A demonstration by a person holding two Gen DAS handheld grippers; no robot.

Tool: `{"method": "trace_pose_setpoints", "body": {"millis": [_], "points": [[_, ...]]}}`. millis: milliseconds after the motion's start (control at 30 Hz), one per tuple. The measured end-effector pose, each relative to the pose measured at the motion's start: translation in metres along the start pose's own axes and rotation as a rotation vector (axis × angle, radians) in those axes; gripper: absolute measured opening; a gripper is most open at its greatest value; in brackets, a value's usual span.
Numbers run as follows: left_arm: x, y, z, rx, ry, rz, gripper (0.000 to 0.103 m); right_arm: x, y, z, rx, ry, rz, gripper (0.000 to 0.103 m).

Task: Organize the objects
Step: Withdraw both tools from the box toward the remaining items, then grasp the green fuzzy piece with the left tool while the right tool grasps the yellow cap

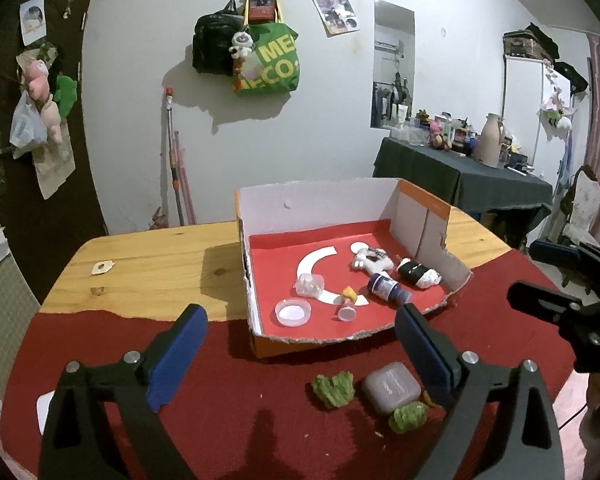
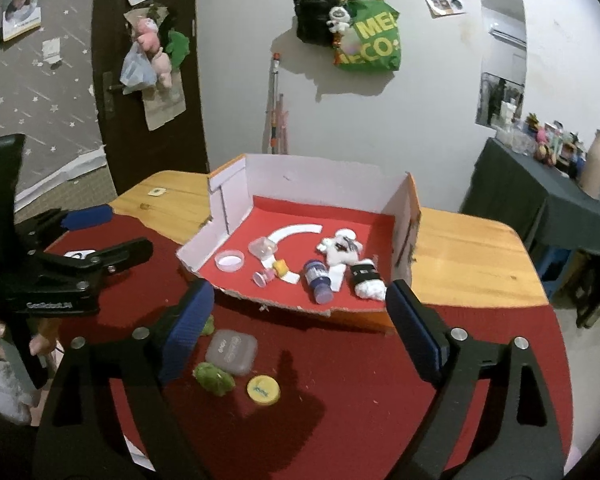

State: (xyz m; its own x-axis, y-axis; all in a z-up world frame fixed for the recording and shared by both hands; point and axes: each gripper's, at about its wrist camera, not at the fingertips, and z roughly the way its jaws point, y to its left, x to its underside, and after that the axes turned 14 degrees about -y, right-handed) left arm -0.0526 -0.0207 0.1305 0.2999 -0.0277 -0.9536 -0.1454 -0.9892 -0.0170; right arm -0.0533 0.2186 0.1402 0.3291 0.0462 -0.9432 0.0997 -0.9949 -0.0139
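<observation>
Grippers first, nearest the viewer: the left gripper [image 1: 300, 356] and the right gripper [image 2: 300, 332] both hover over a red cloth [image 2: 340, 380] with their blue-padded jaws spread wide and nothing between them. Just beyond, loose on the cloth, lie a grey case [image 2: 231, 351], a green toy [image 2: 214, 378] touching its near corner, a yellow cap [image 2: 263, 390] just beside them, and a second green toy [image 1: 334, 389] to the case's left. Farther on stands an open cardboard box [image 1: 320, 208] with a torn front edge. It already holds a small blue bottle [image 1: 386, 287], a white stuffed figure [image 1: 370, 260], a clear round lid [image 1: 293, 312] and other small pieces. The likely step is picking up a loose item. To do it well, come straight down over one piece, close on its narrow sides, and lift clear of its neighbours before crossing the box's ragged edge.
</observation>
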Motion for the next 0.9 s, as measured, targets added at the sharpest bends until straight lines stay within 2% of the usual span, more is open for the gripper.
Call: {"method": "trace_pose_setpoints", "body": {"millis": [333,667,900], "points": [[0.028,-0.006,0.001,0.002,0.034,-0.028,0.099,0.032,-0.006,0.007,0.034,0.002,0.051,0.088],[0.064,-0.008,0.012,0.005,0.134,-0.054,0.099,0.066,-0.007,0.023,0.039,0.072,0.089,0.088],[0.077,-0.006,0.020,0.008,0.183,-0.063,0.099,0.074,-0.009,0.029,0.036,0.102,0.103,0.088]]}}
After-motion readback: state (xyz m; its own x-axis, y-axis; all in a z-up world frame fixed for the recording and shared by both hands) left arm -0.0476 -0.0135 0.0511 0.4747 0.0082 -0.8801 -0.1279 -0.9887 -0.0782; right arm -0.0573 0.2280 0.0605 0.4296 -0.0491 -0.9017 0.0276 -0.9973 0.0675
